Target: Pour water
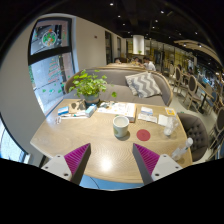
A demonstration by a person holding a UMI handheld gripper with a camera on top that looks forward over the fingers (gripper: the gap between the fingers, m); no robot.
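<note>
You are holding the gripper (112, 158) open above the near edge of the wooden table (95, 150), its 2 fingers gripping nothing. The mug (121, 126) is standing well beyond them, slightly right of centre, beside a red coaster (143, 134).

Tongs (110, 160) open, nothing between the magenta pads (76, 156); wooden counter (95, 145) ahead carrying pale mug (121, 126), red coaster (143, 134), potted plant (88, 87), papers (121, 110), clear bottle (182, 150) beside right finger
</note>
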